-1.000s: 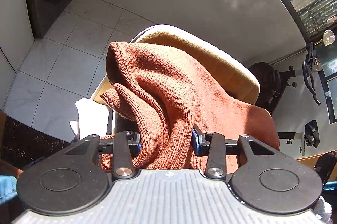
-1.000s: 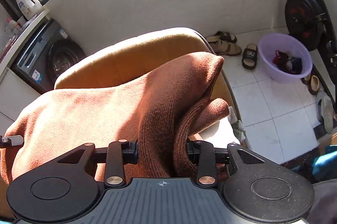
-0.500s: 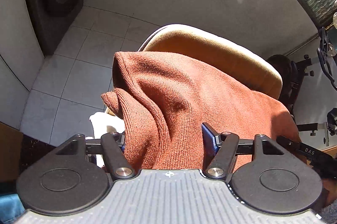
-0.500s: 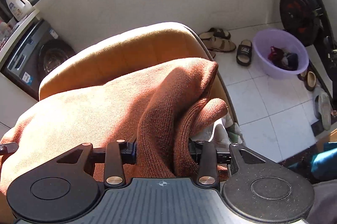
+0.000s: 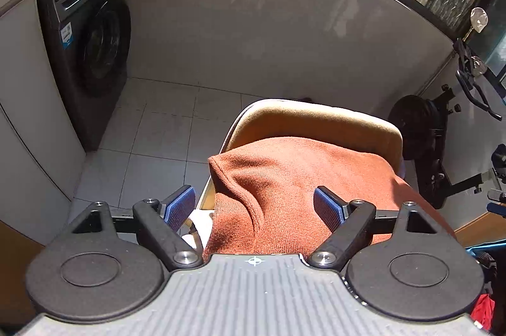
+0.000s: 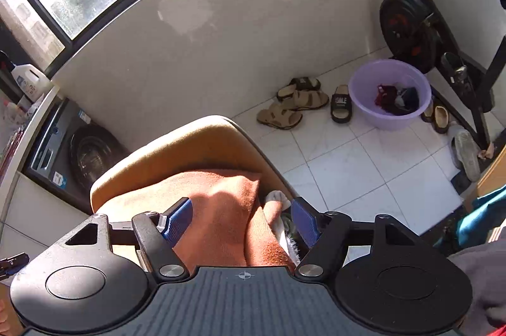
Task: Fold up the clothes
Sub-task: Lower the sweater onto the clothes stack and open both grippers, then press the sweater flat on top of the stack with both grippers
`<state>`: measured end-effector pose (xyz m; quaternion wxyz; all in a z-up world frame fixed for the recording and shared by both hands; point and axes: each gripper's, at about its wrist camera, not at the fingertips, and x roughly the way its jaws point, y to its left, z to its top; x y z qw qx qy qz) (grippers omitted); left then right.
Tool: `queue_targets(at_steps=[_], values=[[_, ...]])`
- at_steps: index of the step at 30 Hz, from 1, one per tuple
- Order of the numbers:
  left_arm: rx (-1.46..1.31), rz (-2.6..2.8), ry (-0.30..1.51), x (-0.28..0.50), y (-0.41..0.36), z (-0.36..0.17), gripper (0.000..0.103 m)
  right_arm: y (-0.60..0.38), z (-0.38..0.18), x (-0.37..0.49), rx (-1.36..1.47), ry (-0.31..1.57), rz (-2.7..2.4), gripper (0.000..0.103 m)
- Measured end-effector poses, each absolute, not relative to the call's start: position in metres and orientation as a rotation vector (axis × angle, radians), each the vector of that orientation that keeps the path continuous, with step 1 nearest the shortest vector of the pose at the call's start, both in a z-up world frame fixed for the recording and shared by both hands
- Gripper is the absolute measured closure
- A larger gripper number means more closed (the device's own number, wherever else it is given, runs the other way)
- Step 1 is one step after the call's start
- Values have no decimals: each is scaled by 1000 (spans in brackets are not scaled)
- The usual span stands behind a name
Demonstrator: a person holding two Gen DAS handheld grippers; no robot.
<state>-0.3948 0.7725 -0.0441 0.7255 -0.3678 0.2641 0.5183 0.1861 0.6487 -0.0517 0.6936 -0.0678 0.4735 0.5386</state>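
Over the tan chair (image 5: 319,122), rust sweater (image 5: 284,177) draped and folded, left claw (image 5: 256,206) and right claw (image 6: 238,219) both opening, clamping nothing; likely to slide floorward, unsupported on that curved back.

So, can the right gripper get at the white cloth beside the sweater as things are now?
Probably yes. The right gripper, its jaws opening, has the white cloth just ahead by its right pad, uncovered on top. The rust sweater lies between the pads and may get caught too.
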Motion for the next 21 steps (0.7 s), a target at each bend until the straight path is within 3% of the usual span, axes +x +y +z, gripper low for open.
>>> queue_targets(at_steps=[9, 20, 21], values=[[-808, 1174, 589, -436, 745, -40, 15, 571, -15, 206, -154, 976, 1118, 29], [-624, 1128, 593, -327, 738, -61, 13, 654, -112, 71, -182, 1021, 1246, 23], [-608, 1126, 603, -317, 738, -66, 12, 661, -118, 59, -202, 1007, 1243, 19]])
